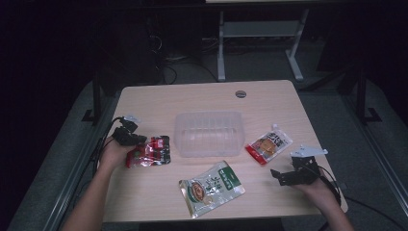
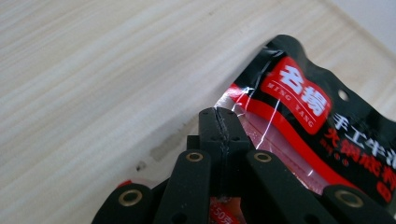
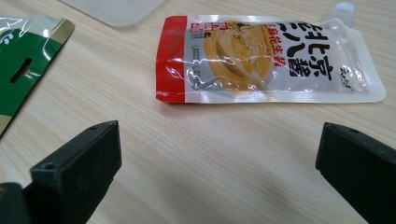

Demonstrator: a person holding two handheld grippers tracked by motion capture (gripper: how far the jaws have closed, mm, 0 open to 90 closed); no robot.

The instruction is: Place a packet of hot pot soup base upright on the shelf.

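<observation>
A red and black snack packet (image 1: 153,150) lies at the table's left. My left gripper (image 1: 136,146) is shut on its left end; in the left gripper view the packet (image 2: 299,116) has its clear sealed edge pinched between the closed jaws of that gripper (image 2: 218,117). A red-ended spout pouch with an orange picture (image 1: 268,143) lies at the right. My right gripper (image 1: 279,177) rests open near the front right, just short of the pouch (image 3: 266,58), with bare table between the jaws of this gripper (image 3: 219,158).
A clear plastic tub (image 1: 209,118) stands empty in the middle of the wooden table (image 1: 192,98). A green and white packet (image 1: 211,187) lies at the front centre, its corner (image 3: 23,70) left of my right gripper. A grey cable port (image 1: 240,93) sits at the back.
</observation>
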